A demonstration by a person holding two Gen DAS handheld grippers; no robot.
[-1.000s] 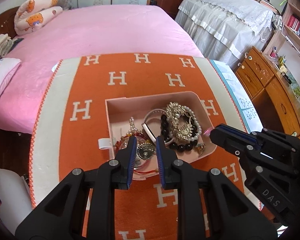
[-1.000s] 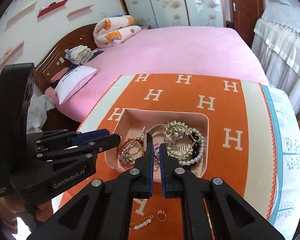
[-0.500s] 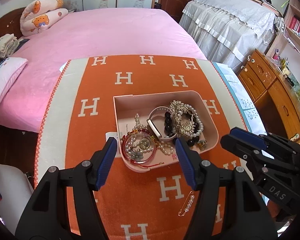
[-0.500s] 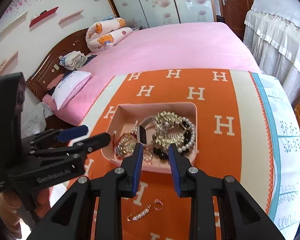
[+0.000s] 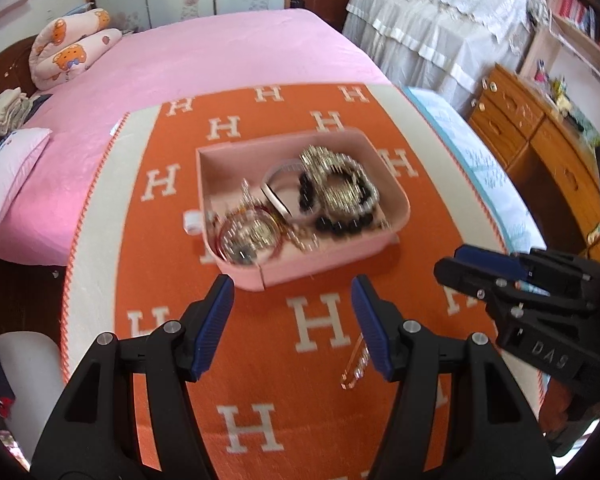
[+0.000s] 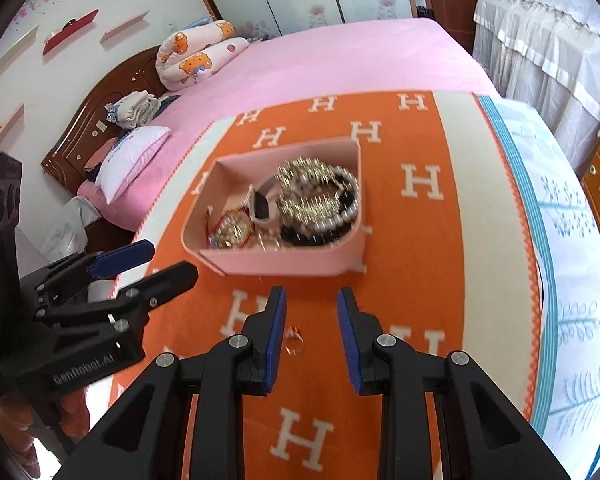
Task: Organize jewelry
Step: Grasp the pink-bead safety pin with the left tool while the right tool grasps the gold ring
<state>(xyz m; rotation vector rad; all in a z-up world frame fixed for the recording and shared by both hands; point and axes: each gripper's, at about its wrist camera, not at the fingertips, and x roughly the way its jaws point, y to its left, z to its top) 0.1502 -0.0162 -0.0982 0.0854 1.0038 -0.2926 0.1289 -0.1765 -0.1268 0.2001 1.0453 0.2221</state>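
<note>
A pink tray point(image 5: 395, 196) point(image 6: 276, 264) sits on an orange cloth with white H letters and holds a heap of jewelry: pearl and black bead bracelets point(image 5: 339, 196) point(image 6: 319, 204), a red bangle point(image 5: 248, 232) and a white band. My left gripper point(image 5: 292, 328) is open and empty, on the near side of the tray. A pearl hair clip point(image 5: 355, 368) lies on the cloth by its right finger. My right gripper point(image 6: 311, 336) is open and empty; a small ring point(image 6: 294, 340) lies on the cloth between its fingers.
The orange cloth point(image 5: 319, 408) covers a small table beside a pink bed point(image 5: 228, 60). A wooden dresser point(image 5: 539, 148) stands to the right. A white pillow point(image 6: 132, 156) lies at the bed's edge.
Both grippers have opened from nearly shut and drawn back from over the tray to the near side of it. The hair clip and ring now show near the fingers.
</note>
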